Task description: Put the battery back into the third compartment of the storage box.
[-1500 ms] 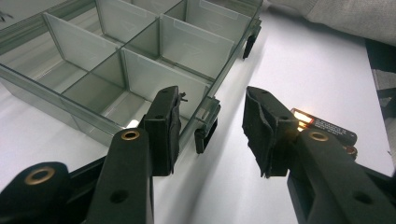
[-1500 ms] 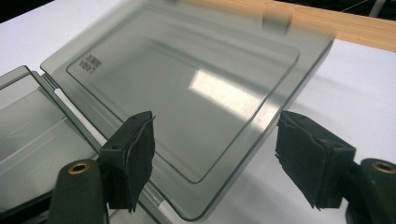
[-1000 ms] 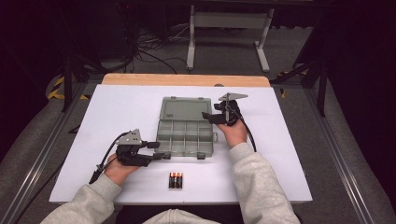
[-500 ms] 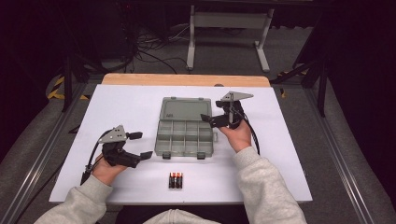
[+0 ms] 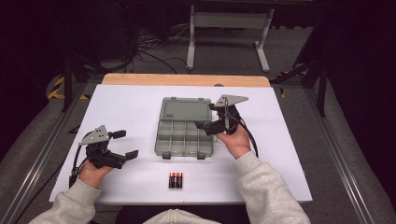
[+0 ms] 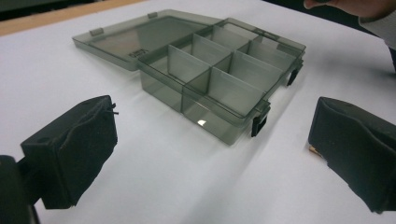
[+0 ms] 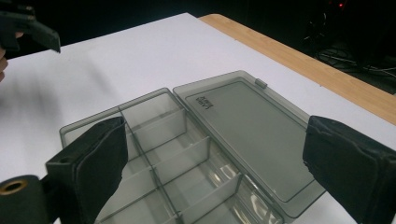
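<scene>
Clear organizer box [image 5: 182, 128] sits mid-table w/ lid flat open, both grippers, left [image 5: 125, 144] & right [image 5: 204, 116], have just been opening w/ nothing between jaws, box looks light, stiff, slick plastic, prob. best pinched at a side wall or front latch.

The box [image 5: 183, 130] was smoky grey, see-through plastic. The table [image 5: 140, 102] was white with a pale wood edge. The batteries [image 5: 175, 179] were black and orange. Sleeves [image 5: 268, 191] were light grey.
</scene>
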The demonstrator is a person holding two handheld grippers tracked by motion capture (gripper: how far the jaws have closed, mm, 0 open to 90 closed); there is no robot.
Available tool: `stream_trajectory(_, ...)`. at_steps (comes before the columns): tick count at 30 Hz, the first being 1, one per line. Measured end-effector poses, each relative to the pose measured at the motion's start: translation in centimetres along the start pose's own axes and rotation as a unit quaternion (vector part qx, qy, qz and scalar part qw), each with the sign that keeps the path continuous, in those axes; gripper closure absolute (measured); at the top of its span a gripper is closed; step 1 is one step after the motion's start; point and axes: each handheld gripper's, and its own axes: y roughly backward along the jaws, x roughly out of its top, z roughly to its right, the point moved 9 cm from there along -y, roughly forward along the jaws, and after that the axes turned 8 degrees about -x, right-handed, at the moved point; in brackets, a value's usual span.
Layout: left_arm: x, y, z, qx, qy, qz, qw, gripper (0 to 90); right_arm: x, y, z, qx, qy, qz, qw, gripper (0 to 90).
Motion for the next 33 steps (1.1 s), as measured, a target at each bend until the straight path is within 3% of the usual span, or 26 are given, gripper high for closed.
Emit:
stream_trajectory(6, -0.1, 0.5, 0.3, -0.009, -0.012, 0.008, 0.9999, 5.0, 0.4, 0.2, -1.2, 0.013, 0.027, -0.009, 0.9995, 7.3)
stream_trajectory(14, 0.1, 1.0, 0.5, -0.009, -0.006, 0.033, 0.9994, 4.5, 0.4, 0.4, -3.3, 0.03, 0.073, -0.041, 0.996, 8.1)
stream_trajectory(15, 0.1, 1.1, 0.5, -0.007, -0.009, 0.036, 0.9993, 4.2, 0.3, 0.4, -3.9, 0.034, 0.086, -0.058, 0.994, 8.7)
stream_trajectory(17, 0.2, 1.2, 0.4, -0.002, -0.013, 0.04, 0.9991, 3.9, 0.2, 0.4, -4.3, 0.038, 0.09, -0.065, 0.9931, 8.7)
stream_trajectory(23, 0.2, 1.1, 0.4, 0.006, -0.009, 0.051, 0.9987, 2.3, -0.4, 0.2, -5.9, 0.056, 0.112, -0.109, 0.9861, 8.7)
stream_trajectory(33, -0.1, 1.1, 0.3, 0.006, -0.001, 0.048, 0.9988, 2.4, -1.7, 0.1, -7.8, 0.084, 0.144, -0.177, 0.9699, 9.9)
